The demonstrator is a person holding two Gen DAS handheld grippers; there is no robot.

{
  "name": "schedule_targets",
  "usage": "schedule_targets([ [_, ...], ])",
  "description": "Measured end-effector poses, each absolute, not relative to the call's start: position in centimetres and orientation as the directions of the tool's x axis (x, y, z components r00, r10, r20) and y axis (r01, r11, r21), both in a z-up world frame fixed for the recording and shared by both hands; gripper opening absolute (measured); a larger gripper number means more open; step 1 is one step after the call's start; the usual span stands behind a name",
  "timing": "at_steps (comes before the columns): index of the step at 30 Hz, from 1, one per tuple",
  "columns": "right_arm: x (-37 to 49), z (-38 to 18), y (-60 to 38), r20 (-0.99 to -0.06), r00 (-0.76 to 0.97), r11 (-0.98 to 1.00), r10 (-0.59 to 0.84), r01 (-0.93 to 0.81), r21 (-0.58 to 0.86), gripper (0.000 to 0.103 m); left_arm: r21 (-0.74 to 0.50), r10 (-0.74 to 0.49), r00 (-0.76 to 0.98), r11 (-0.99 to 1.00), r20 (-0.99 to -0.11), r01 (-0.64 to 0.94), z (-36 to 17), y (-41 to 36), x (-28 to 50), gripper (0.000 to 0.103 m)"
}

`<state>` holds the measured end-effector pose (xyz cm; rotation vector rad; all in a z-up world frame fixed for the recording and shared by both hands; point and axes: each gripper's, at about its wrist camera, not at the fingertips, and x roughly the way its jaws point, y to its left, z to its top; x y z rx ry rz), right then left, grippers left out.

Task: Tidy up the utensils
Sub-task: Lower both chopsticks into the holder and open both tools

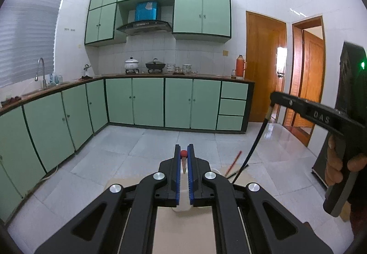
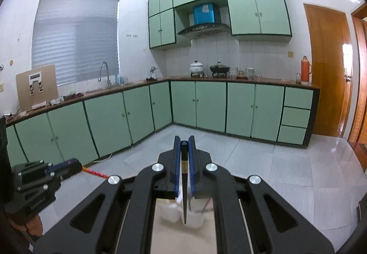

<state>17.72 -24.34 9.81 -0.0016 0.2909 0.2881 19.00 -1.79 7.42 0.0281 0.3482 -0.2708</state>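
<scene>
Left gripper clamping tight on a red-tipped chopstick, right gripper pinching a black chopstick near its top, tip hanging over the white holders on the table, likely lining up a drop-in.
</scene>
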Motion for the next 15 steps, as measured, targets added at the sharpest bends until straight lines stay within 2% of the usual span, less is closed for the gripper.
schedule_targets([
  [7, 23.0, 9.1, -24.0, -0.279, 0.933, 0.972, 0.229, -0.237, 0.005, 0.006, -0.027, -0.276, 0.860, 0.956, -0.429, 0.294, 6.9, -2.9, 24.0, 0.005],
  [15, 27.2, 5.5, -23.7, -0.337, 0.918, 0.976, 0.210, -0.214, 0.026, 0.006, -0.045, -0.287, 0.808, 0.950, -0.514, 0.309, 4.7, -3.8, 27.9, 0.005],
])
